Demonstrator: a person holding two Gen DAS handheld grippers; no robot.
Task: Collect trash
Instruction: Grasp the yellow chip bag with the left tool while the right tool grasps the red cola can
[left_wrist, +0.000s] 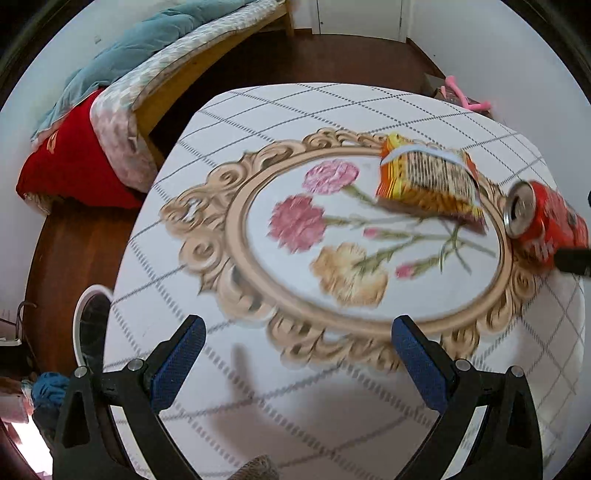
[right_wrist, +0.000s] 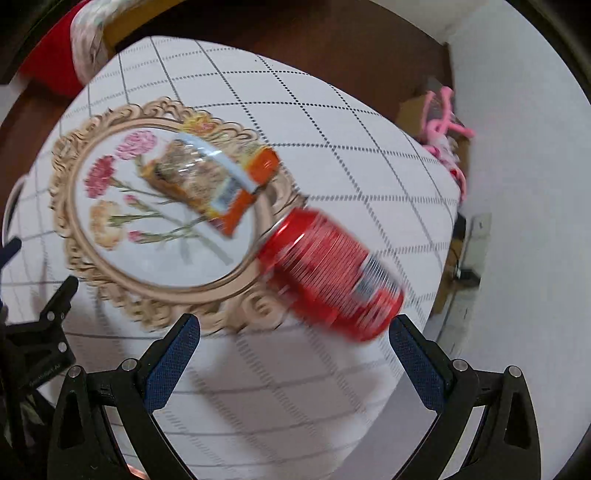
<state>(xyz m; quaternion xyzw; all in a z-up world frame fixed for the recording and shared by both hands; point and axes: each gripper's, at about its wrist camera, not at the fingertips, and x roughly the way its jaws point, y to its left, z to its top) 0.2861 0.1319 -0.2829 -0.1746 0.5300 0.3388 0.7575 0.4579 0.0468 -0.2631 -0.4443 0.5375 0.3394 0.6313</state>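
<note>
A red soda can lies on its side on the table, just beyond my right gripper, which is open with the can's base near its right finger. In the left wrist view the same can is at the far right, its silver top facing me. An orange snack wrapper lies on the flower print beside the can; the right wrist view shows the wrapper left of and beyond the can. My left gripper hangs open over the near part of the table, with nothing between its fingers.
The round table wears a white checked cloth with a gold-framed flower print. A white bin rim shows at the table's lower left. A bed with red and blue covers stands at the left. Pink items lie by the right wall.
</note>
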